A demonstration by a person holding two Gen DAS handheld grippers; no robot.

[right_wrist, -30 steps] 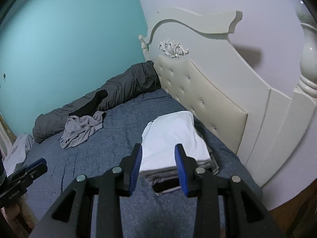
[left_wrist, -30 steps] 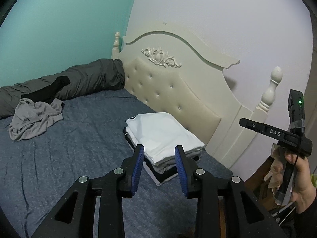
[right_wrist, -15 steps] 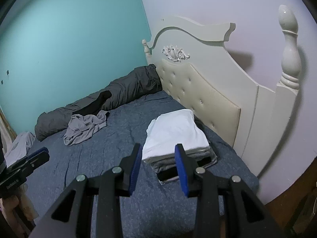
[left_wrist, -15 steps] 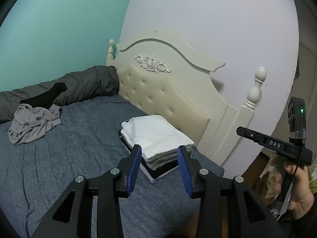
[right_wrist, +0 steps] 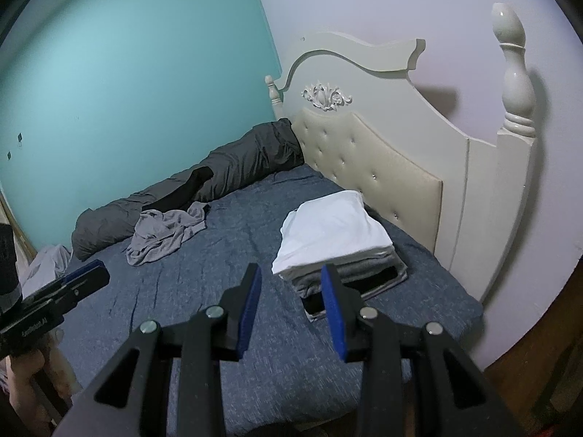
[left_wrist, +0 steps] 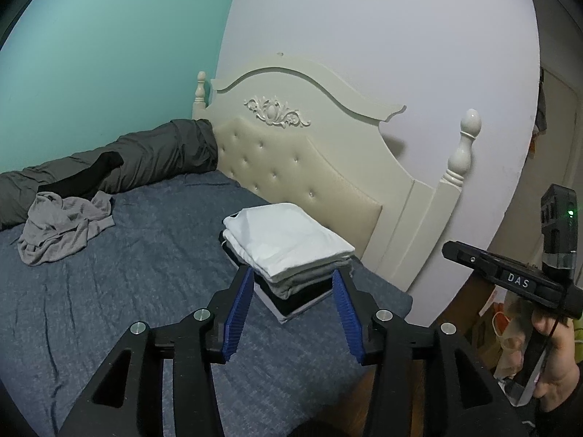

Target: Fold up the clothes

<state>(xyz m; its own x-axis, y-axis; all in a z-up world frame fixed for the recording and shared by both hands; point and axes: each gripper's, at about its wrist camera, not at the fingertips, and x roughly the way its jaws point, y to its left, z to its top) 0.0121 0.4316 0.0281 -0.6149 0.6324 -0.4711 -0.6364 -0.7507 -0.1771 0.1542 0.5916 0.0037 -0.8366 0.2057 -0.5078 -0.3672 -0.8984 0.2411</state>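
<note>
Both hand-held grippers, left (left_wrist: 291, 300) and right (right_wrist: 291, 298), hang released and empty above the bed (left_wrist: 109, 309). A folded stack (left_wrist: 288, 251) sits near the headboard (left_wrist: 309, 167). One crumpled grey garment (left_wrist: 63, 227) by the bedding roll (left_wrist: 145, 156) looks left to fold.

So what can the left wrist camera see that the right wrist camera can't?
Only the left wrist view shows the right gripper from outside, held in the person's right hand, off the bed's edge. Only the right wrist view shows the left gripper from outside, plus a pale cloth past the bed's far corner. Both show the folded stack, white on top, the crumpled grey garment, the cream headboard and the rolled dark duvet.
</note>
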